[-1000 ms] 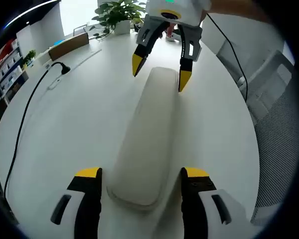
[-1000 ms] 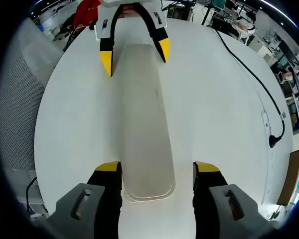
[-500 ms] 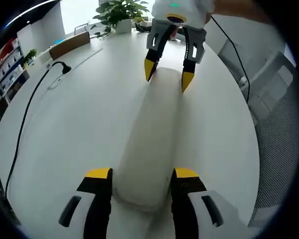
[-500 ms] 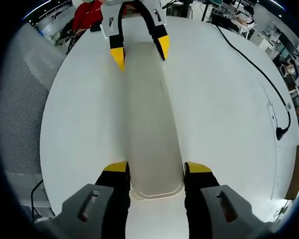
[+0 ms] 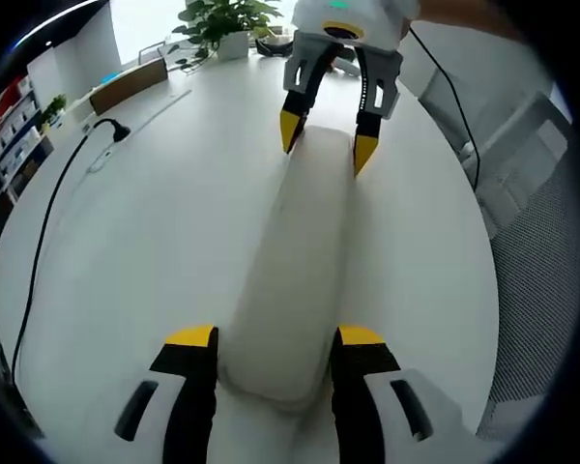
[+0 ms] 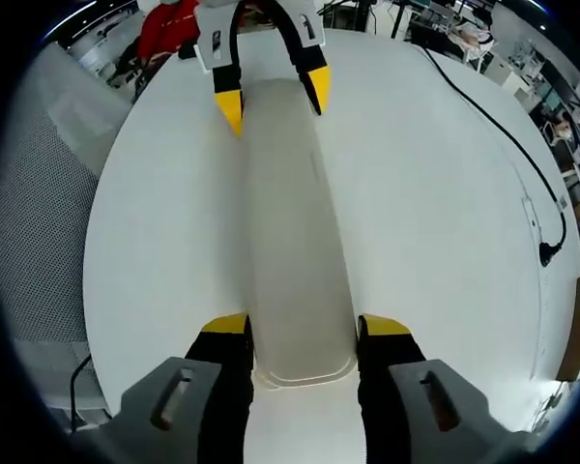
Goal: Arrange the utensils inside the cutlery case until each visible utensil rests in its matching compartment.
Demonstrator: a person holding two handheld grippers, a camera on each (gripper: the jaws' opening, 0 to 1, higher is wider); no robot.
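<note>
A long cream cutlery case point(image 5: 304, 251) lies closed on the round white table point(image 5: 155, 242), so its contents are hidden. In the left gripper view my left gripper point(image 5: 275, 338) is shut on the case's near end, its yellow-tipped jaws pressed to both sides. At the far end the right gripper point(image 5: 327, 142) clamps the case the same way. The right gripper view has the case point(image 6: 290, 213) running away from my right gripper point(image 6: 304, 326), which grips its near end, and the left gripper point(image 6: 274, 97) holds the far end.
A black cable with a plug point(image 5: 111, 130) trails over the table's left part, beside a wooden box point(image 5: 126, 87) and a potted plant point(image 5: 227, 19). A grey mesh chair point(image 5: 541, 242) stands off the table's right edge. A person in red point(image 6: 174, 24) is behind the left gripper.
One second ago both grippers stood open around the case's ends; both then closed onto it. In the last half second only the views shifted slightly.
</note>
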